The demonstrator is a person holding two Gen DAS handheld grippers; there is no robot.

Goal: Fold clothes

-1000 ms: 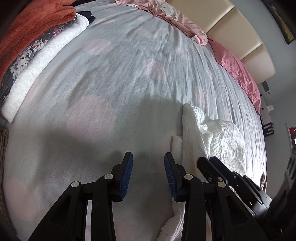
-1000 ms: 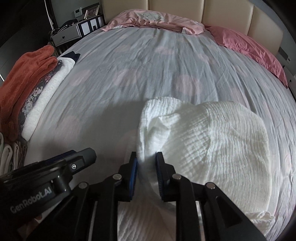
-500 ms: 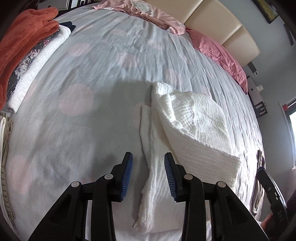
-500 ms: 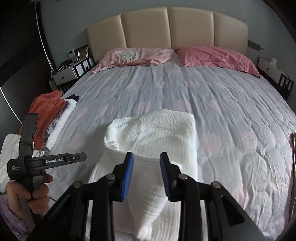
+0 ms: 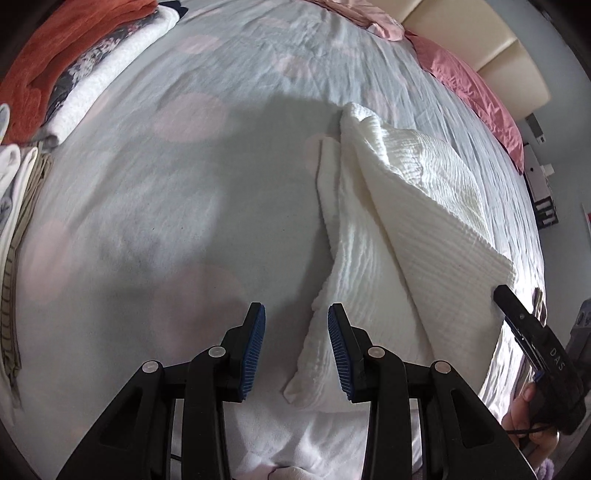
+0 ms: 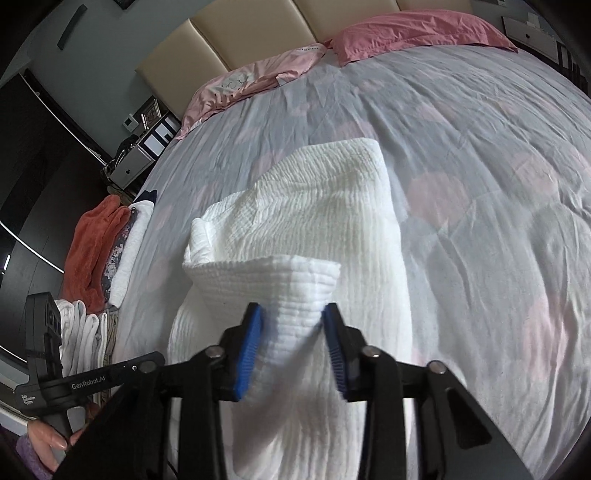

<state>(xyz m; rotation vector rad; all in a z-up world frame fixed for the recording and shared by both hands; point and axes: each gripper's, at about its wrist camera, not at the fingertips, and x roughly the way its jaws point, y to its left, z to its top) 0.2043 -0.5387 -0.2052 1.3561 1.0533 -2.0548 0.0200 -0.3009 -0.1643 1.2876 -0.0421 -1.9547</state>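
A white crinkled garment lies part-folded on the bed, with a long edge trailing toward me. In the right wrist view the same garment has a fold raised off the bed. My right gripper has its jaws closing on that fold, and the cloth is bunched between the blue pads. My left gripper hovers open over the bedcover at the garment's near left corner, nothing between its fingers. A hand holds the left gripper's handle.
A pale grey bedcover with pink spots spreads all around. Folded clothes are stacked along the left edge: an orange towel, floral and white pieces. Pink pillows and a beige headboard lie beyond. A nightstand stands at the left.
The right gripper let go of the garment, drew back and rolled, then began closing on a raised fold. The left gripper shifted, bringing the garment's near corner in front of it.
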